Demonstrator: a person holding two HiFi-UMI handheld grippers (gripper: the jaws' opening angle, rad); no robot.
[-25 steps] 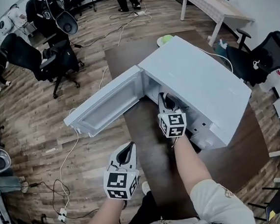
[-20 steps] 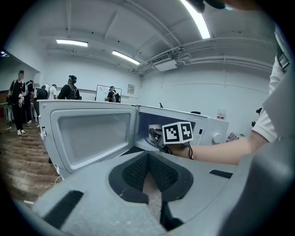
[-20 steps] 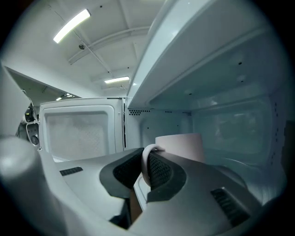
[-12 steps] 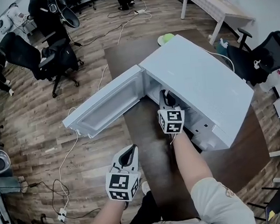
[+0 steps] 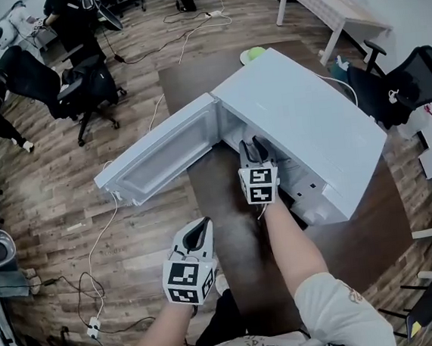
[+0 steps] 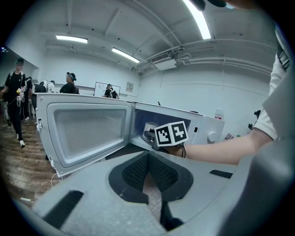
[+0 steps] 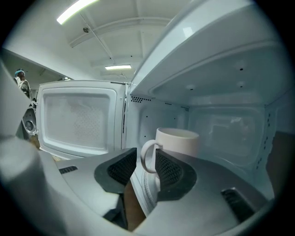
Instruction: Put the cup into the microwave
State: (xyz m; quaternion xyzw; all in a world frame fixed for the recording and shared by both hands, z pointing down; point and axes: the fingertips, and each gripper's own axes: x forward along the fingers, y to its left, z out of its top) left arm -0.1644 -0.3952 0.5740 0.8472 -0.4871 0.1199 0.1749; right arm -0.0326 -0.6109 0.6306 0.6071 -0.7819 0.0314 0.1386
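The white cup (image 7: 179, 140) stands upright on the floor of the open white microwave (image 5: 302, 122). My right gripper (image 7: 145, 156) reaches into the cavity; its jaws are opening, and the cup's handle (image 7: 146, 159) sits between the pads without being pressed. In the head view the right gripper (image 5: 255, 148) is at the microwave's mouth. The left gripper view shows the cup (image 6: 150, 128) behind the right gripper's marker cube (image 6: 171, 133). My left gripper (image 5: 201, 227) hangs shut and empty in front of the table, well short of the microwave.
The microwave door (image 5: 161, 155) swings out wide to the left over the dark brown table (image 5: 227, 205). Office chairs (image 5: 78, 83) and cables lie on the wooden floor to the left; another chair (image 5: 412, 81) stands at the right. People stand in the background.
The right gripper's fingers have spread apart at the microwave's mouth and its marker cube has rolled slightly. Both hands stay about where they were.
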